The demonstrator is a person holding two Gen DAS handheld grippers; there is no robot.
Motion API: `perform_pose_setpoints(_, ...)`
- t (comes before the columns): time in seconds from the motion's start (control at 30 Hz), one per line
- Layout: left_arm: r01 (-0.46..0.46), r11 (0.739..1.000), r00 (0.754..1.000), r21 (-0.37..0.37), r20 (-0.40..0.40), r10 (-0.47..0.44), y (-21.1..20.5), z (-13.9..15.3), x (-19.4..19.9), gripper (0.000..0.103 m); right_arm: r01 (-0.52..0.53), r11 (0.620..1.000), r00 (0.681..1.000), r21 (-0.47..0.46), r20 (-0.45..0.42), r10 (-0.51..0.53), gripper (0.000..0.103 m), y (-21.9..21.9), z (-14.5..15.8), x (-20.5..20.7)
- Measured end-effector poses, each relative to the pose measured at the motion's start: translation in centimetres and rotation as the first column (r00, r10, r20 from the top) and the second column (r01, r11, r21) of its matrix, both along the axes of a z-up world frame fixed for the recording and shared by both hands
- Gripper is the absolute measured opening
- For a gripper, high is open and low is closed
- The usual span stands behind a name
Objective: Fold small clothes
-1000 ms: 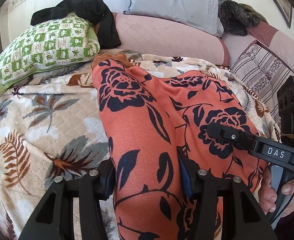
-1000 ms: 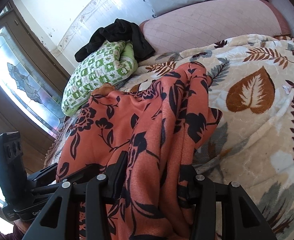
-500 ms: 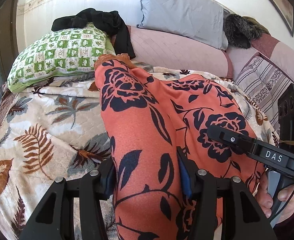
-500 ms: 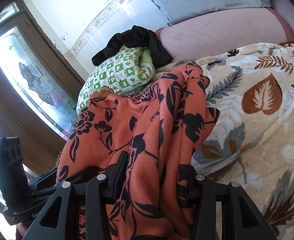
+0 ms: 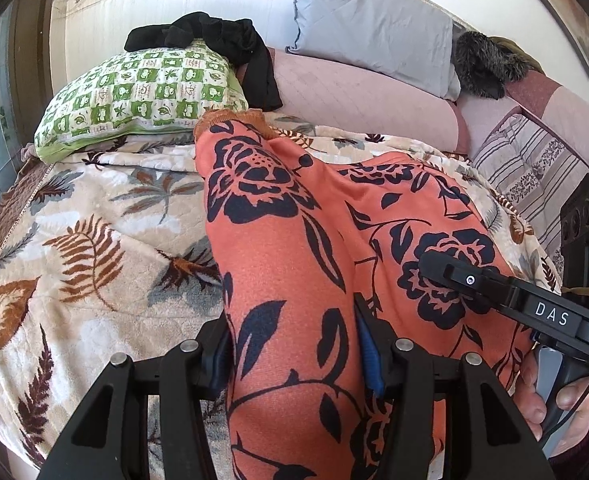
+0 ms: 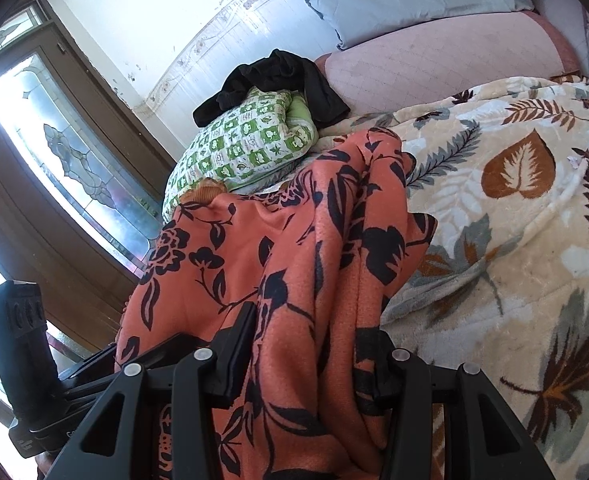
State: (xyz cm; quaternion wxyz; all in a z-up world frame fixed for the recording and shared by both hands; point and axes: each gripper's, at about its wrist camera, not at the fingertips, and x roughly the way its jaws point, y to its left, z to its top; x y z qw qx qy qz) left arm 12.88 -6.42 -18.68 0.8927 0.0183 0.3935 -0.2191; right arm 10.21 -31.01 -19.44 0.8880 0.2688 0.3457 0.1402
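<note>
On the leaf blanket (image 5: 94, 240), both grippers (image 5: 294, 356) (image 6: 302, 364) clamp the orange garment (image 5: 286, 280), seemingly bunched; green pillow (image 5: 142, 96) beyond.

Orange garment (image 5: 286, 264) with navy flowers

Beyond the tongs: green-checked pillow (image 5: 142, 92), black cloth (image 5: 222, 40), cream leaf-print blanket (image 5: 94, 240).

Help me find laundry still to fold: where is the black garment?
In both views the black garment is draped over the green checked pillow at the bed's head, left of the pink bolster.
</note>
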Motion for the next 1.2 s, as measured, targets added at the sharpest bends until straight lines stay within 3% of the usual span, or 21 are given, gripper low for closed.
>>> perform_pose_setpoints(0.8,-0.023,0.999,0.999,0.029,-0.033,0.024,1.1,-1.0,-0.6,0.054,-0.034,0.999,0.999,-0.021,-0.043,0.033,0.048,1.6,-1.1,-0.2)
perform_pose_setpoints(1.2,-0.015,0.998,0.996,0.057,-0.091,0.021,1.4,-2.7,0.4,0.054,-0.064,0.996,0.994,-0.060,-0.094,0.058,0.048,2.8,-2.4,0.8)
